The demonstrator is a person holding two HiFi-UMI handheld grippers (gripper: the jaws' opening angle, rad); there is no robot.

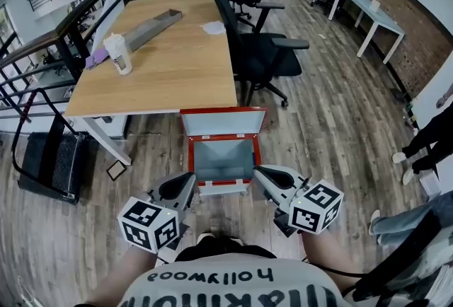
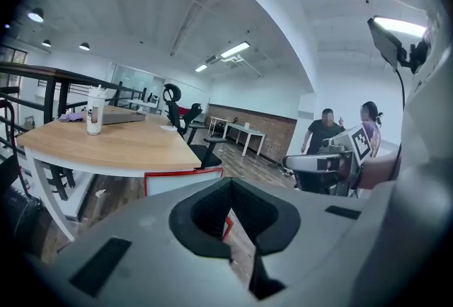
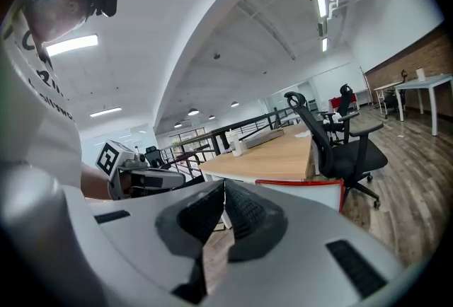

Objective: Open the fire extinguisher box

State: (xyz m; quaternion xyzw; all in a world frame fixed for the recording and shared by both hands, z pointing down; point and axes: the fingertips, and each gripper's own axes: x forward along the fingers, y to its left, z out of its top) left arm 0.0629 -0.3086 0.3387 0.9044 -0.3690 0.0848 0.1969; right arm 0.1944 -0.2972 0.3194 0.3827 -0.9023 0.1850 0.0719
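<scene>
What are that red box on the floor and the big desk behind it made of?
The red box looks like painted sheet metal: thin flat walls, red edges, smooth pale grey inside, though plastic can't be ruled out. The desk top looks like wood or wood-look laminate, matte, with visible grain, on white legs, probably metal.

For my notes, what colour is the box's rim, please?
The rim is red, clearest in the head view.

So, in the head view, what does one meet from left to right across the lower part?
A black case → left gripper → open fire extinguisher box → right gripper → a bystander's white shoes.
</scene>
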